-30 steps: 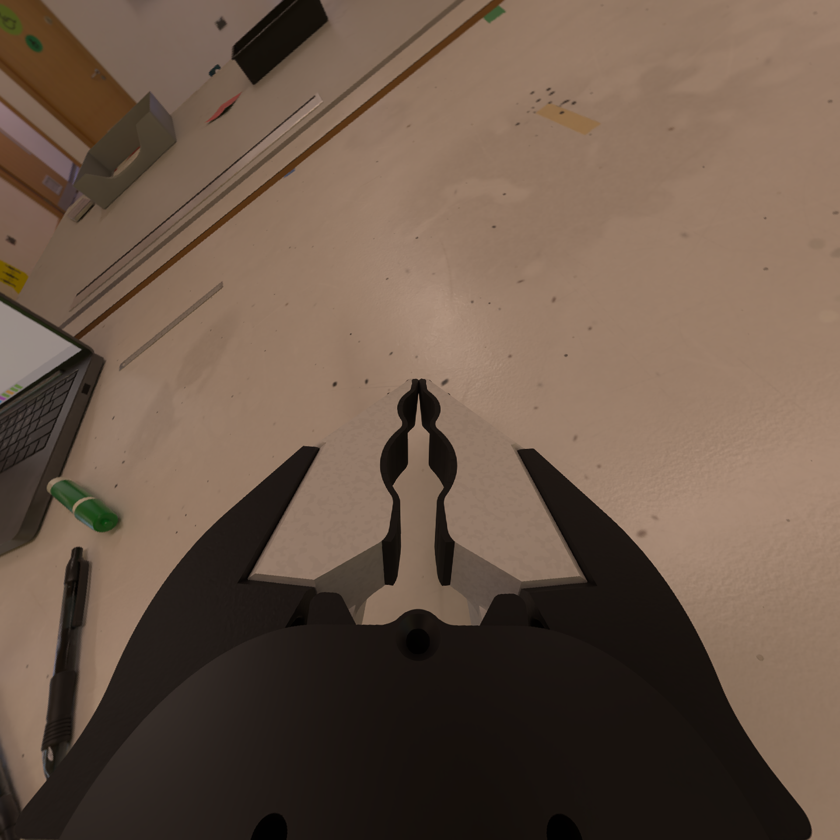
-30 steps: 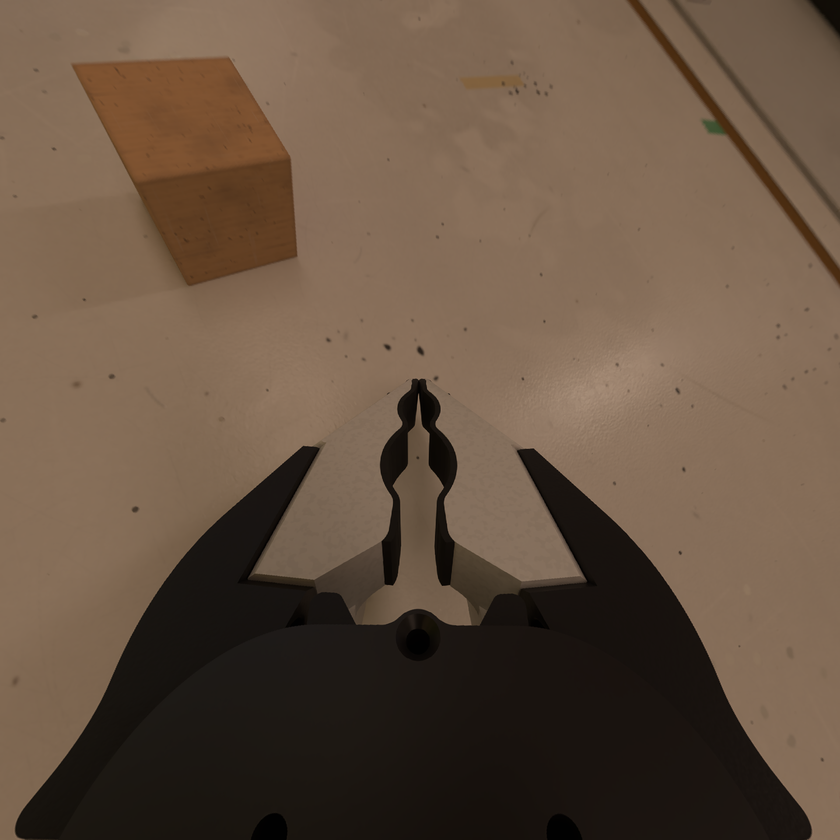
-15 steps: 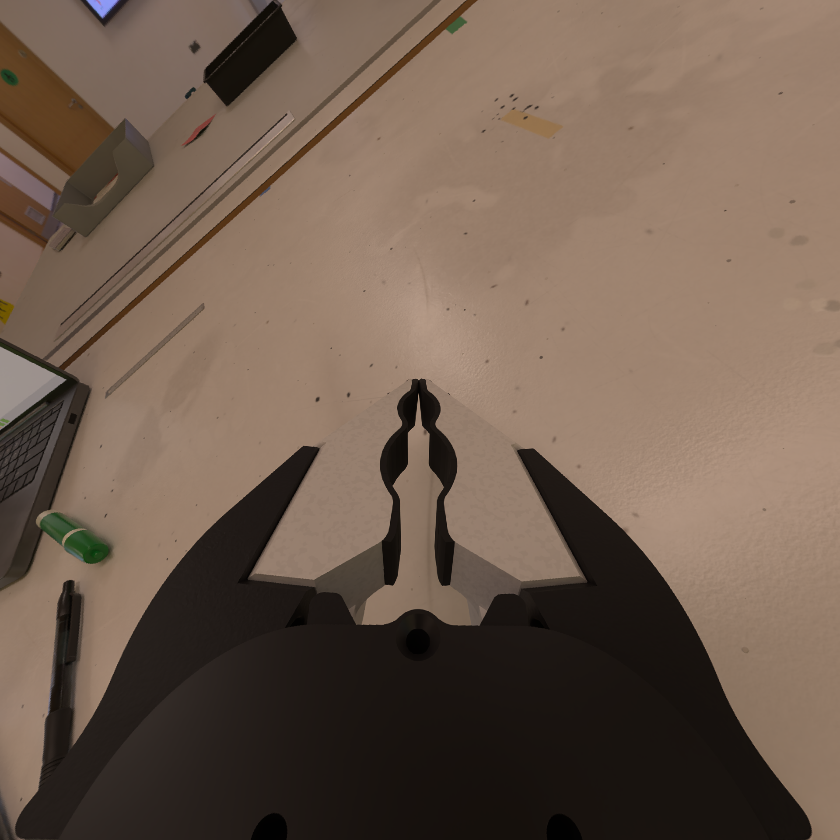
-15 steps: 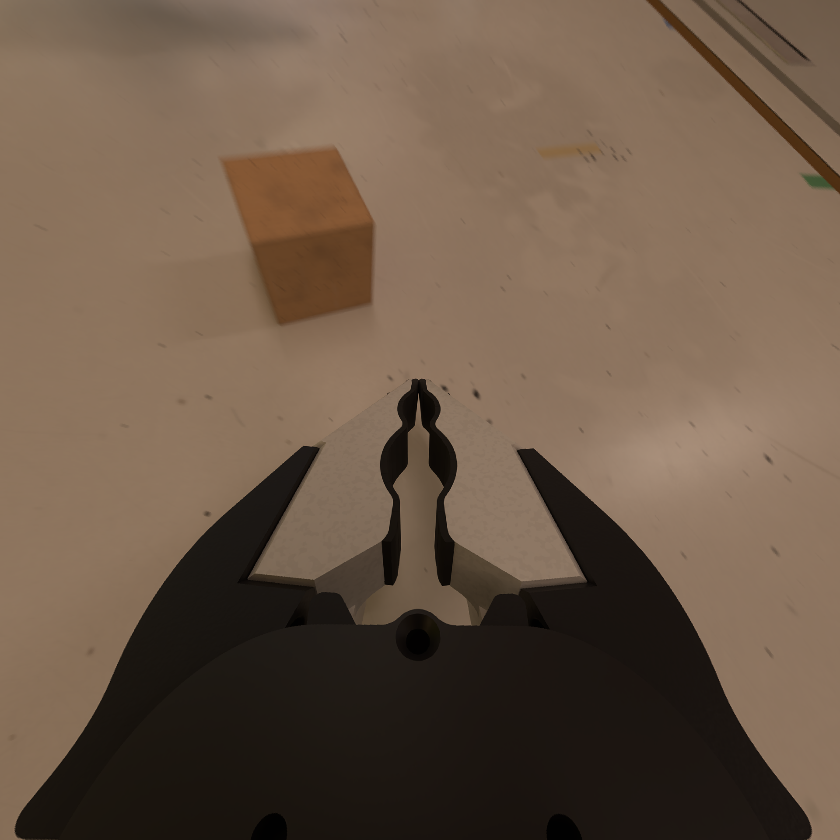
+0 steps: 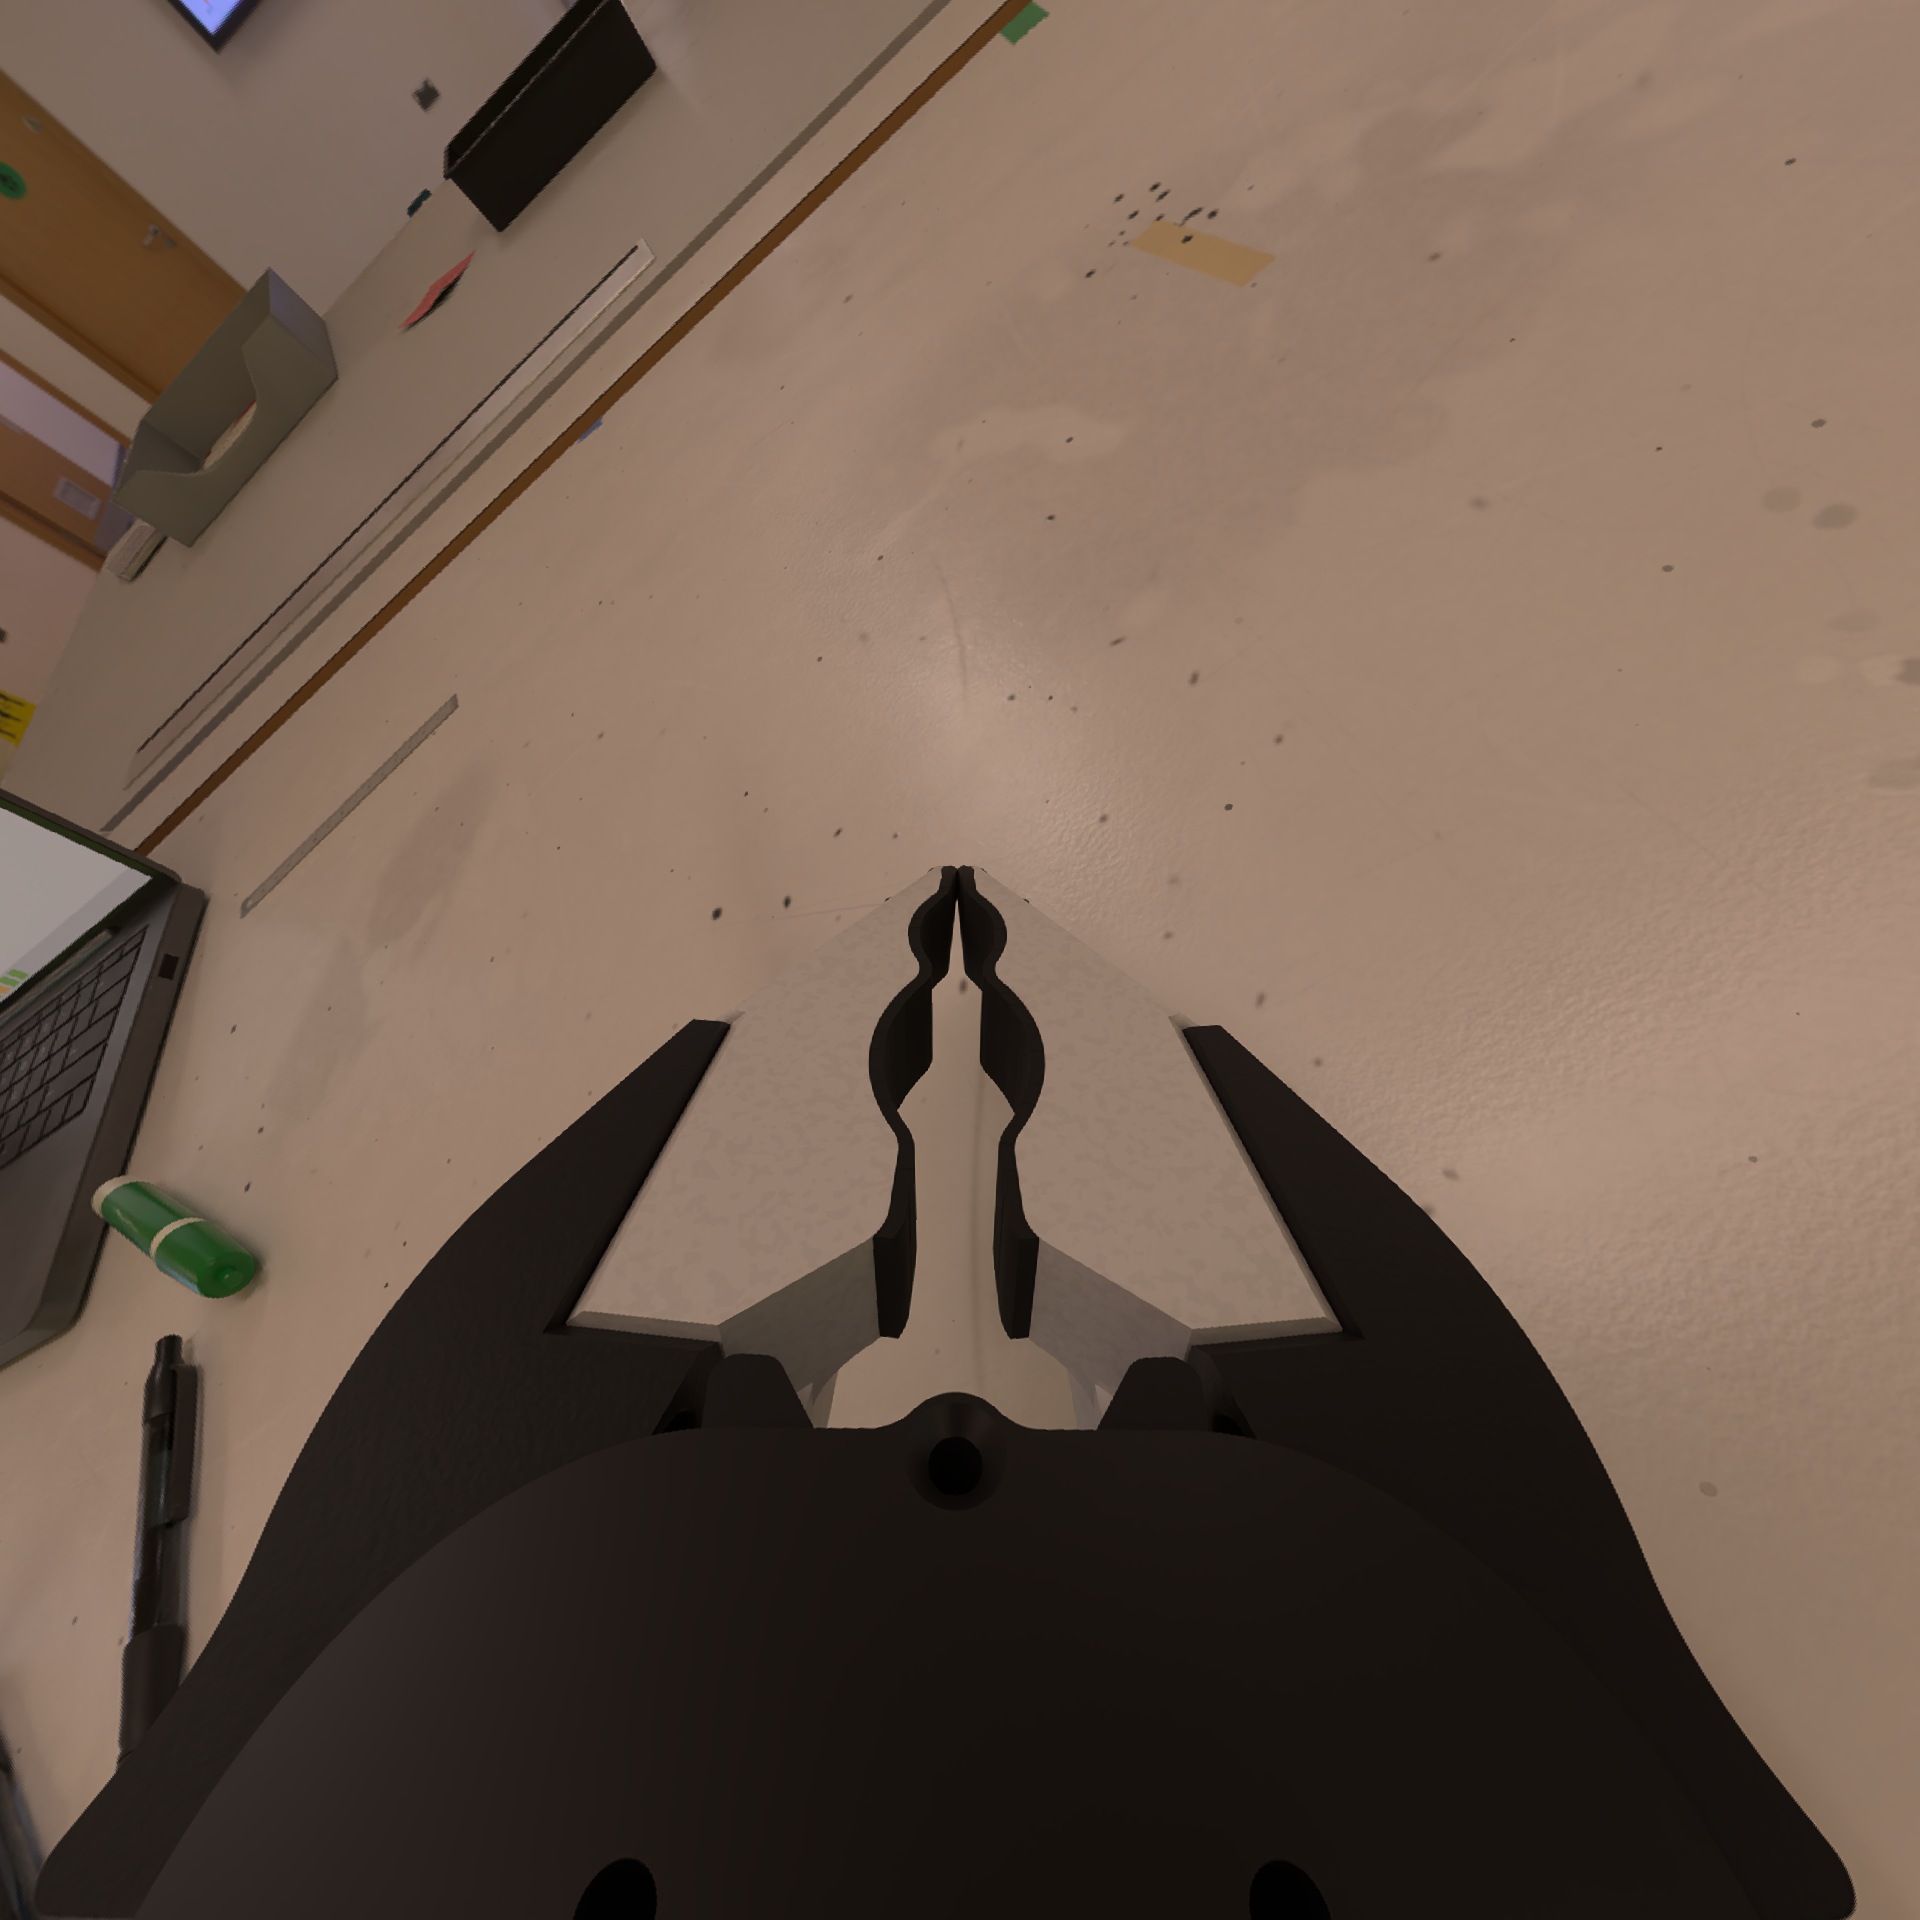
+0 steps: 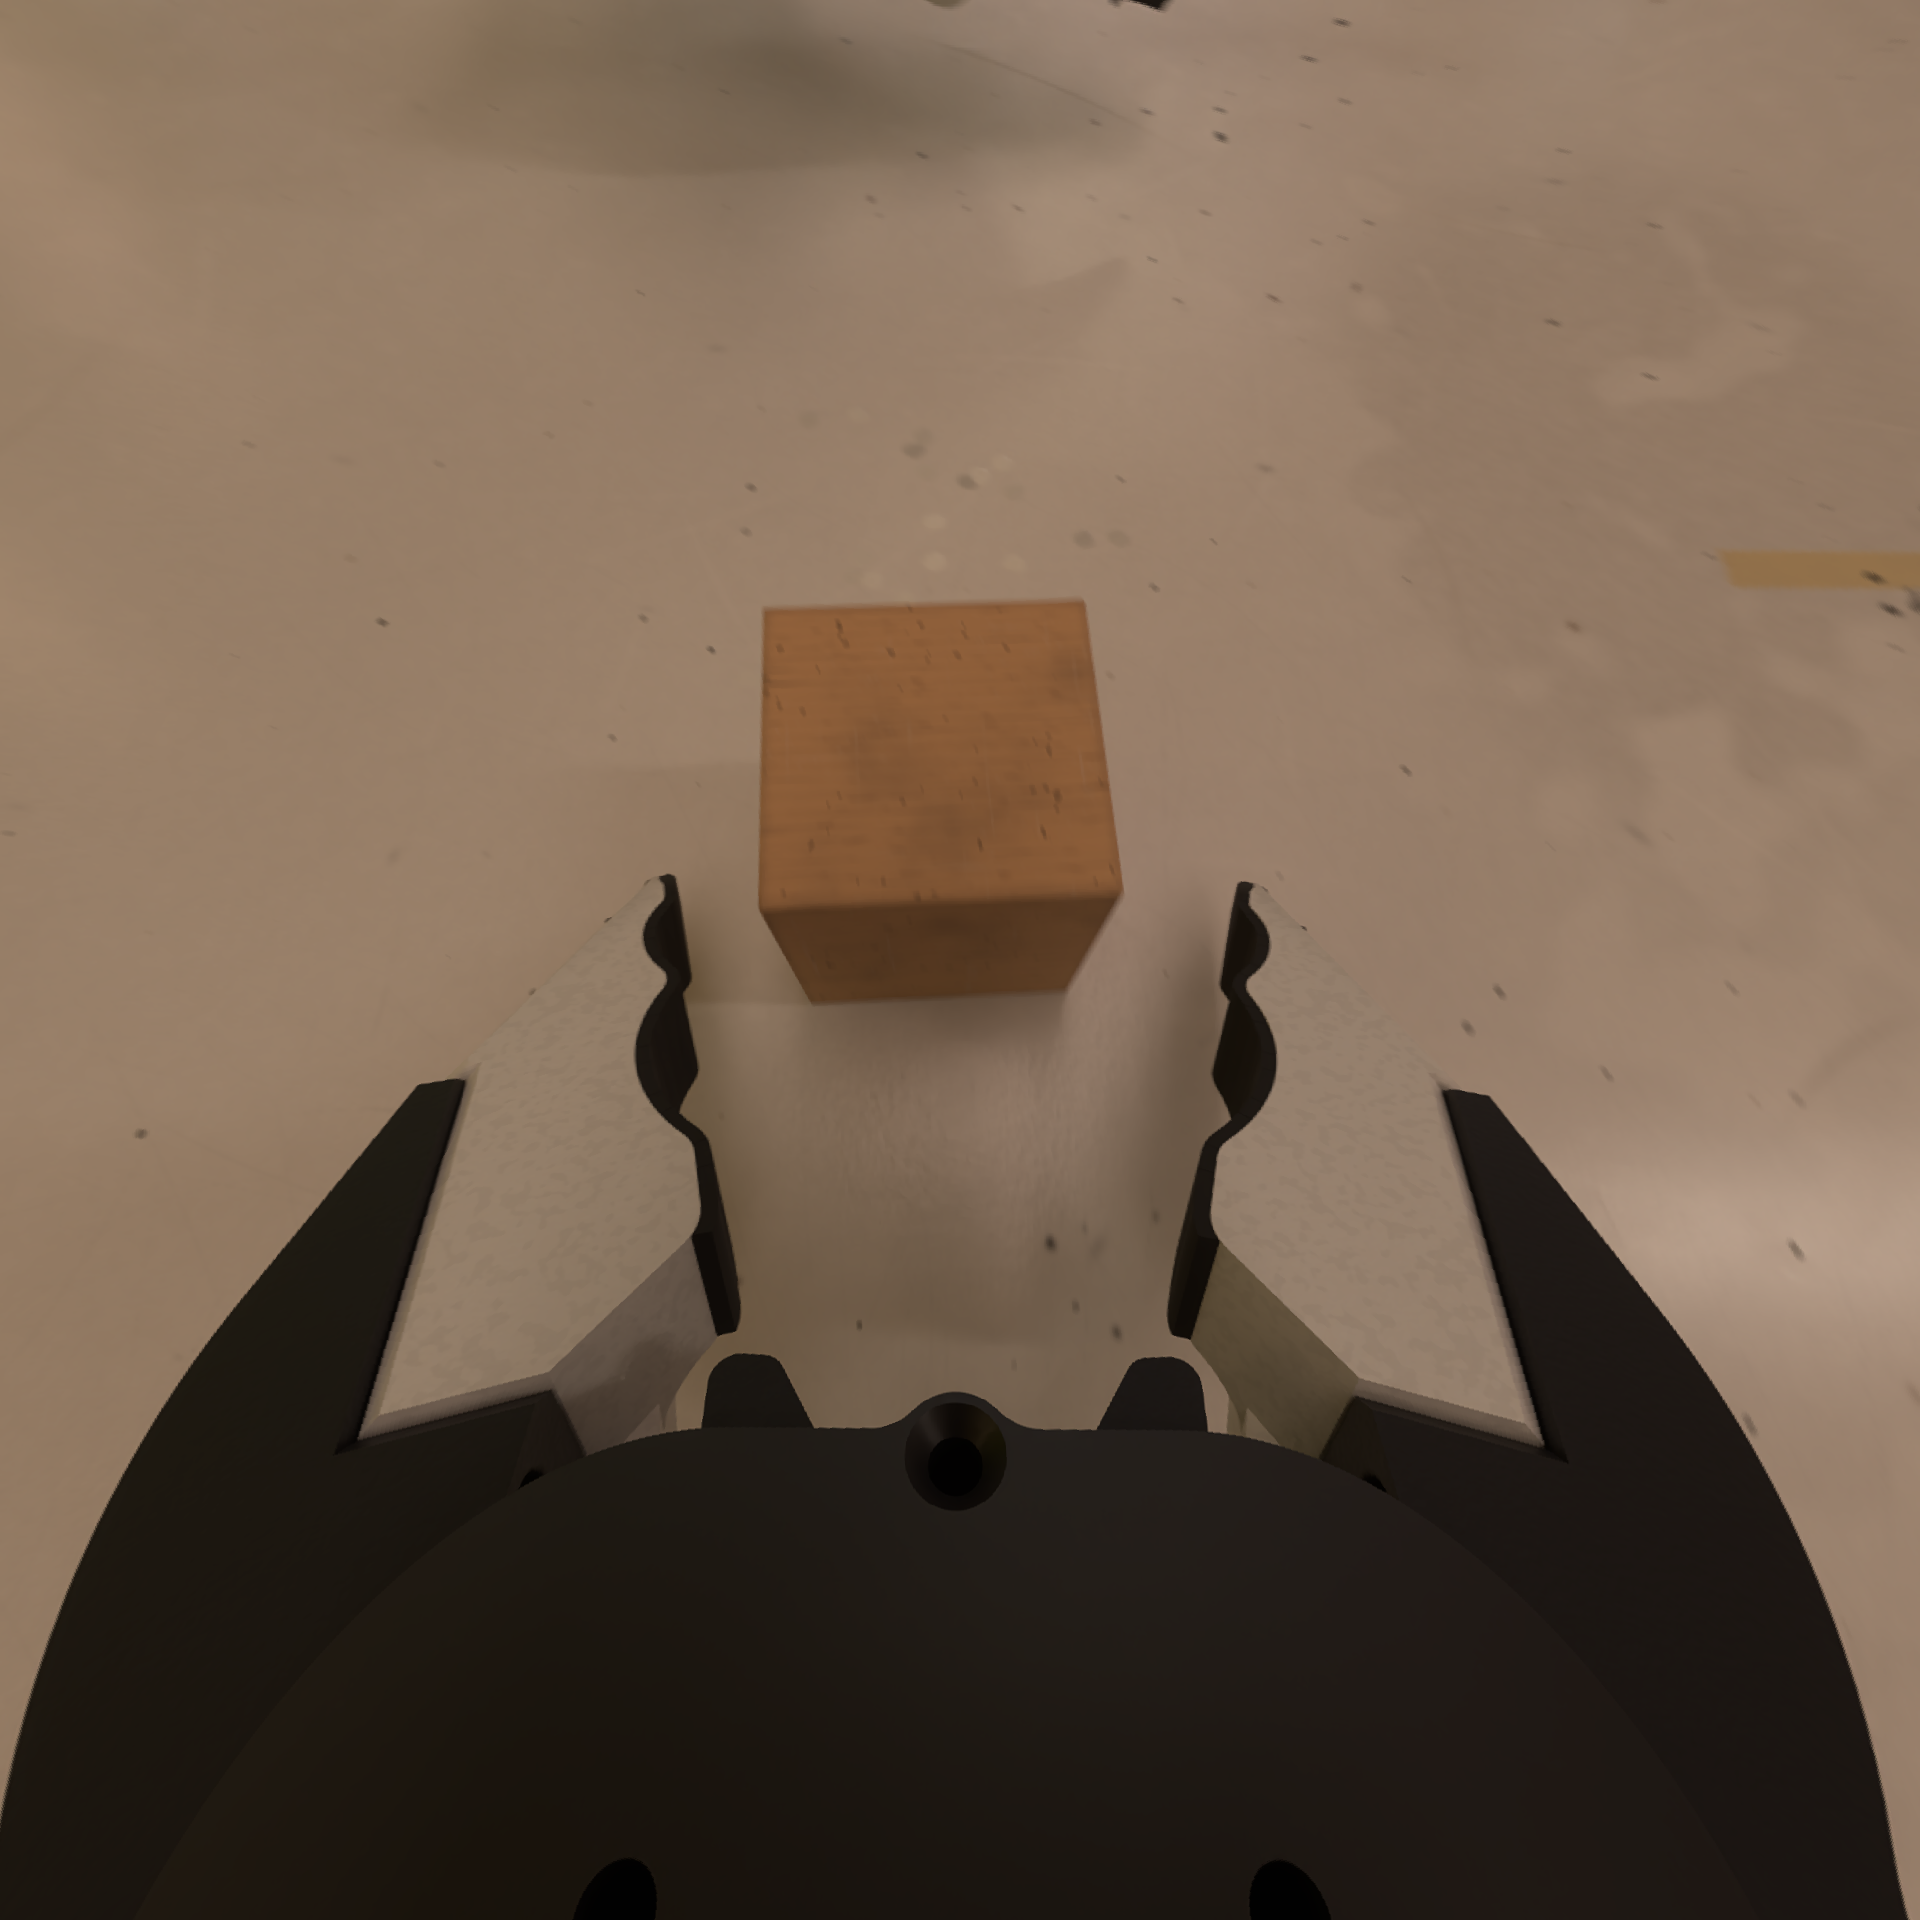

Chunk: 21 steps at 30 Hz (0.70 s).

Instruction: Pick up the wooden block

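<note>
The wooden block (image 6: 935, 769) is a light brown cube standing on the beige table, seen only in the right wrist view, centred just ahead of my right gripper (image 6: 956, 894). That gripper is open, its two fingertips apart on either side of the block's near face, not touching it. My left gripper (image 5: 956, 873) is shut and empty over bare table. The block does not show in the left wrist view.
In the left wrist view, a laptop (image 5: 62, 1060), a green marker (image 5: 177, 1236) and a black pen (image 5: 156, 1527) lie at the left. A table edge (image 5: 582, 416) runs diagonally at upper left, with a grey box (image 5: 229, 416) and a black box (image 5: 551, 114) beyond it.
My right gripper has opened and swung to face the block, which now sits centred just ahead of its fingertips. The left gripper's view has shifted only slightly; it stays shut.
</note>
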{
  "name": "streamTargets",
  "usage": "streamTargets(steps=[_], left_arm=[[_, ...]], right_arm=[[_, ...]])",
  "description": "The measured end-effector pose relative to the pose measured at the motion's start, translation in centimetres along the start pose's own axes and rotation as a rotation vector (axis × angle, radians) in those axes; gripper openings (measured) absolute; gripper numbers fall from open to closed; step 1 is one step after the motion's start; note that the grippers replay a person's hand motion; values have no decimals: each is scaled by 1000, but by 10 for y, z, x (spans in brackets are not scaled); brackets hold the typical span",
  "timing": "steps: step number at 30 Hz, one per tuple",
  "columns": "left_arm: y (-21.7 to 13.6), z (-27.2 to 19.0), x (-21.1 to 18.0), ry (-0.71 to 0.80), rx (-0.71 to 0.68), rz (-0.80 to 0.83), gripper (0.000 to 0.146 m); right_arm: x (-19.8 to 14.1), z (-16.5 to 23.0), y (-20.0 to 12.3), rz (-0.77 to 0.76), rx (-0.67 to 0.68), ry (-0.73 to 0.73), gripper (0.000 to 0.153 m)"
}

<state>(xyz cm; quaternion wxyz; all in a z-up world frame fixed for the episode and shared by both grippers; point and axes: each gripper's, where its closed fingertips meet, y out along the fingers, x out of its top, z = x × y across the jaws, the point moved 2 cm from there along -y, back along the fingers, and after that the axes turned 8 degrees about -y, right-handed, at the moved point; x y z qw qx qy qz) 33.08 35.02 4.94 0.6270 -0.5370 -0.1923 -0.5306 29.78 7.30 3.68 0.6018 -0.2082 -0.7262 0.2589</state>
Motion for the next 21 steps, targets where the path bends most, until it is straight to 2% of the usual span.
streamTargets(steps=[1, 3, 4, 8, 14, 18, 21], left_arm=[[0, 0, 0, 2, 1, 1, 0], [0, -1, 0, 6, 1, 0, 0], [0, -1, 0, 6, 0, -1, 0], [-1, -2, 1, 10, -7, -10, 0], [-4, -8, 6, 19, -64, -46, 5], [-17, -33, 20, 72, -285, -156, 15], [-30, -51, 25, 86, -456, -189, 28]], right_arm=[[4, 2, 4, -10, 40, 0, 99], [10, 2, 9, -26, 84, -4, 74], [11, 2, 10, -25, 80, -8, 67], [3, 3, -1, -15, 55, -16, 66], [-36, -1, -60, -1, -14, 41, 66], [-71, -5, -96, 10, -54, 91, 66], [-86, -2, -108, 7, -55, 100, 66]])
